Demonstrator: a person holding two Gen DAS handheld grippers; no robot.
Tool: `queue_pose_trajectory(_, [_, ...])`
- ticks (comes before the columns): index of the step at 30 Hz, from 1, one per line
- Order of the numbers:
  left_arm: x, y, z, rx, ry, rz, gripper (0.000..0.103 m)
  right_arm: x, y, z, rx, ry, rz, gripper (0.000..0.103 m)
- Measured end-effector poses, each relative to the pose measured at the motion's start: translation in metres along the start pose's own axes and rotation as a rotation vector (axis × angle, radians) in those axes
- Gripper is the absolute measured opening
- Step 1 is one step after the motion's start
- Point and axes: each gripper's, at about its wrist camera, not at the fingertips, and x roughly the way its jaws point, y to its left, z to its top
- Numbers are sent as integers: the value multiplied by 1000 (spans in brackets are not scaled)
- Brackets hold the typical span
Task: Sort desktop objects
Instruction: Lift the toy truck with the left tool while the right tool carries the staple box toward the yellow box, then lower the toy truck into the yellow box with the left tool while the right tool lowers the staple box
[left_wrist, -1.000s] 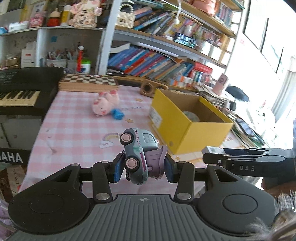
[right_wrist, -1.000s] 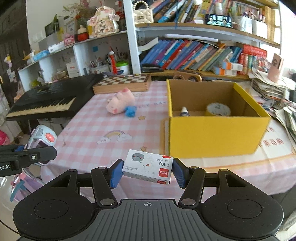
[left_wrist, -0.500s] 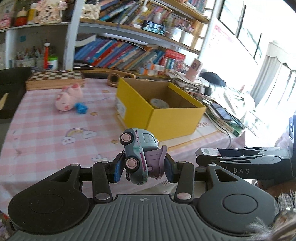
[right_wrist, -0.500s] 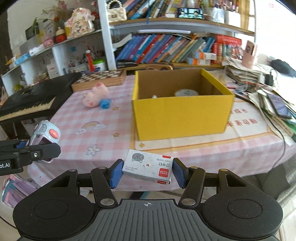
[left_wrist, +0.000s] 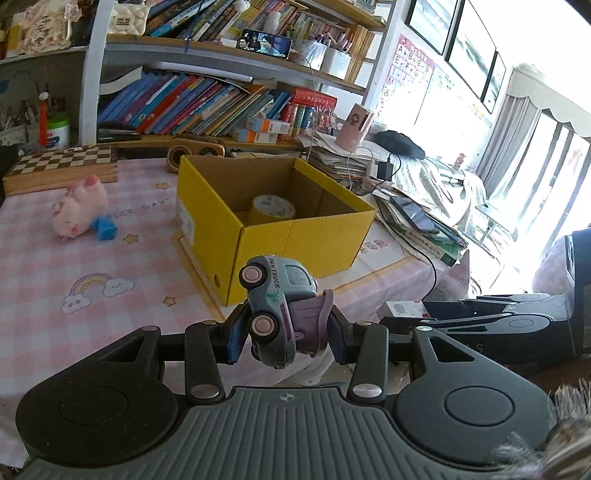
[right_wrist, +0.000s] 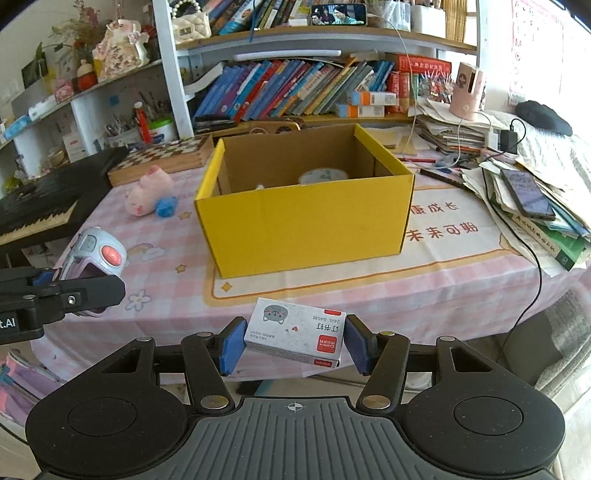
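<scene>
we grip one toy truck (left_wrist: 280, 299) in our left gripper (left_wrist: 283, 334) and one staple box (right_wrist: 295, 330) in our right gripper (right_wrist: 293, 345); at twelve o'clock, one yellow box (right_wrist: 306, 218) holds one tape roll (left_wrist: 273, 206).

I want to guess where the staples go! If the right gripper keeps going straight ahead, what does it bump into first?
Probably the yellow box: its front wall lies straight ahead of the right gripper, which holds the staple box. Depth is hard to judge.

Lit brightly by daylight from the windows (left_wrist: 524, 155), blown out to white glare at the right edge. Bent shelves (right_wrist: 295, 40) through fisheye distortion; stayed mostly sharp elsewhere.
</scene>
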Motion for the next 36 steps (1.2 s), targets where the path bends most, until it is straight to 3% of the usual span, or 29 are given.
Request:
queue_pose_trajectory(16, [55,-25,37,10,-6,-4,41,29,-46,41,-1,-2,37,57])
queue_pose_trajectory(36, [131,-36,99,6,-49,111,41,72,-71,127,-116,-113,175,57])
